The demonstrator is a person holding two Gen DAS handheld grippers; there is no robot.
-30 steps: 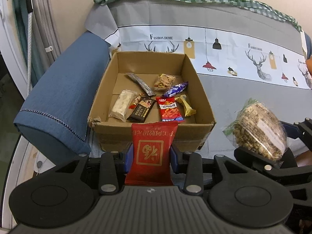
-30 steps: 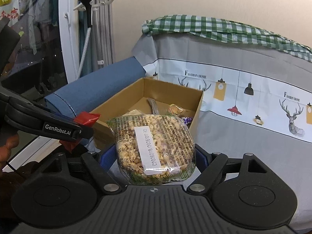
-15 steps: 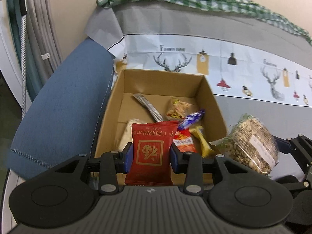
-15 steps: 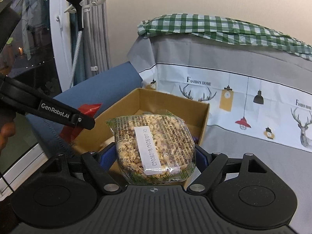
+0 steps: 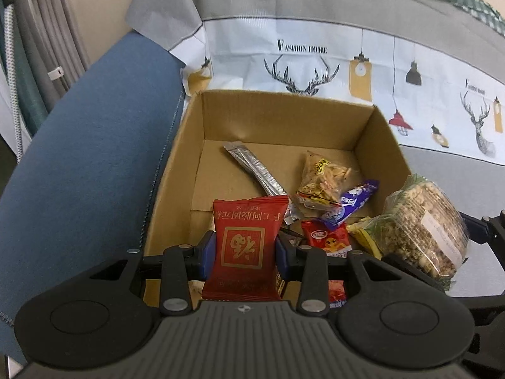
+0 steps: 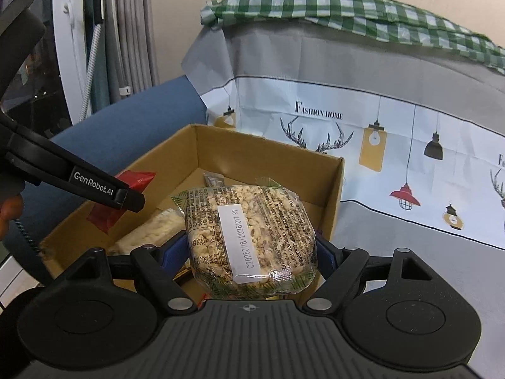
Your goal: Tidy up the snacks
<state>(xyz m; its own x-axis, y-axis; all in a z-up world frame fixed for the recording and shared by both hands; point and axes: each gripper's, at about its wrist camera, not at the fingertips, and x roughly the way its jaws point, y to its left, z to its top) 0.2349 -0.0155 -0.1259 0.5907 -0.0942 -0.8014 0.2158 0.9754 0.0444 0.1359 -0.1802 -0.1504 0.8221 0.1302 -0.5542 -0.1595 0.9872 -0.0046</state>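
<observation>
Left gripper [image 5: 245,249] clamps red snack packet [image 5: 247,246] — above the near part of the cardboard box [image 5: 284,117]. Right gripper [image 6: 251,248] grips puffed-cereal pack [image 6: 249,237] — over the box's right wall.

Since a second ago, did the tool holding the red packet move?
Yes. The left tool, shut on the red packet, has come forward over the cardboard box, whose near rim is now behind it.
</observation>
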